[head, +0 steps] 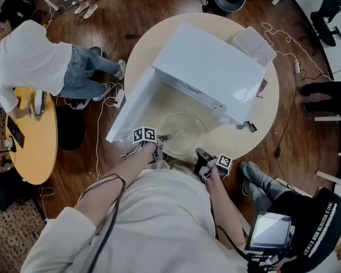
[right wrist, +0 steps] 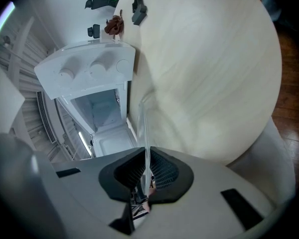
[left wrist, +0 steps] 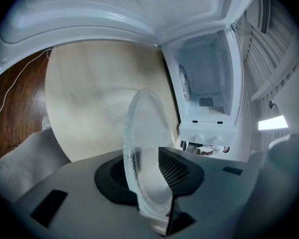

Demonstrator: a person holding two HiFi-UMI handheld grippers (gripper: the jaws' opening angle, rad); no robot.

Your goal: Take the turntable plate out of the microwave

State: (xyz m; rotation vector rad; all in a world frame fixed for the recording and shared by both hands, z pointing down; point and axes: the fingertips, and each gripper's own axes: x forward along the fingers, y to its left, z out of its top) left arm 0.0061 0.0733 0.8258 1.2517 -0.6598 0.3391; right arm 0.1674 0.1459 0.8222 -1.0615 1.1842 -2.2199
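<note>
Stiff, slick, probably weighty and breakable, the glass turntable plate (head: 182, 132) is outside the open microwave (head: 210, 67), low over the worktop (head: 137, 53), and is best held by its thick rim, where the right claw (right wrist: 147, 171) is clamped while the left claw (left wrist: 149, 176) stands apart around it.

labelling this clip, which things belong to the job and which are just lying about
Job: turntable plate, microwave, left gripper, right gripper.
Lying about: white box behind the microwave, black clip, floor cables, yellow table.
</note>
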